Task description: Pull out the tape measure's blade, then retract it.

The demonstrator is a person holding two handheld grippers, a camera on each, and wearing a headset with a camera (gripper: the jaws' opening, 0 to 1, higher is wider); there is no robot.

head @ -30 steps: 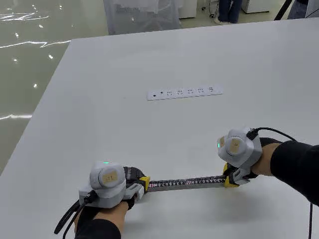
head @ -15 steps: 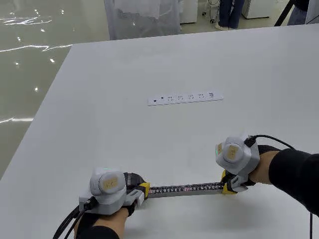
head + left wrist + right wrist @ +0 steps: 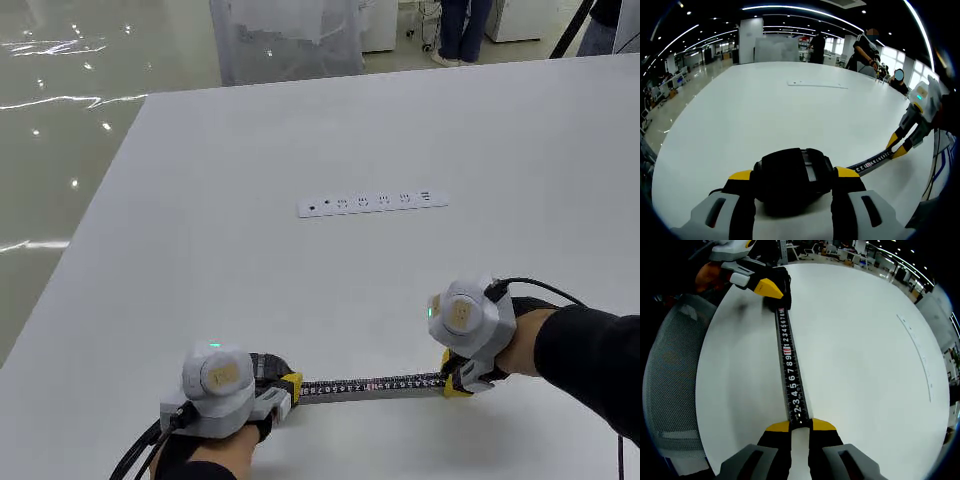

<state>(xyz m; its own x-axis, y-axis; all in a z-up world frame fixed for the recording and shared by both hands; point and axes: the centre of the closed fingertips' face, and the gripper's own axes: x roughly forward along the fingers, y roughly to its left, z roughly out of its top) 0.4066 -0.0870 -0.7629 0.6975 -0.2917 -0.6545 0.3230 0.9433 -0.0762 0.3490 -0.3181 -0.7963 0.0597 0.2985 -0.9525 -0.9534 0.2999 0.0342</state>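
The black tape measure case (image 3: 792,177) sits clamped between the yellow-tipped jaws of my left gripper (image 3: 792,175), low on the white table (image 3: 300,130); in the head view the case (image 3: 270,370) shows beside that gripper (image 3: 285,388). Its blade (image 3: 372,384) runs flat across the table to my right gripper (image 3: 455,382), which is shut on the blade's end. In the right gripper view the numbered blade (image 3: 790,370) stretches from my own jaws (image 3: 800,427) up to the case (image 3: 777,282) held by the left gripper (image 3: 765,287). The right gripper (image 3: 900,145) appears at the right of the left gripper view, holding the blade (image 3: 872,162).
A white power strip (image 3: 371,203) lies flat at the table's middle, well beyond the tape. A grey mesh chair (image 3: 675,370) stands at the table's near edge. People stand past the far edge (image 3: 460,25). A cable (image 3: 545,288) trails from the right gripper.
The right gripper has moved a little leftward toward the case, so the exposed blade looks slightly shorter. Both grippers stay shut; the head camera has tilted slightly.
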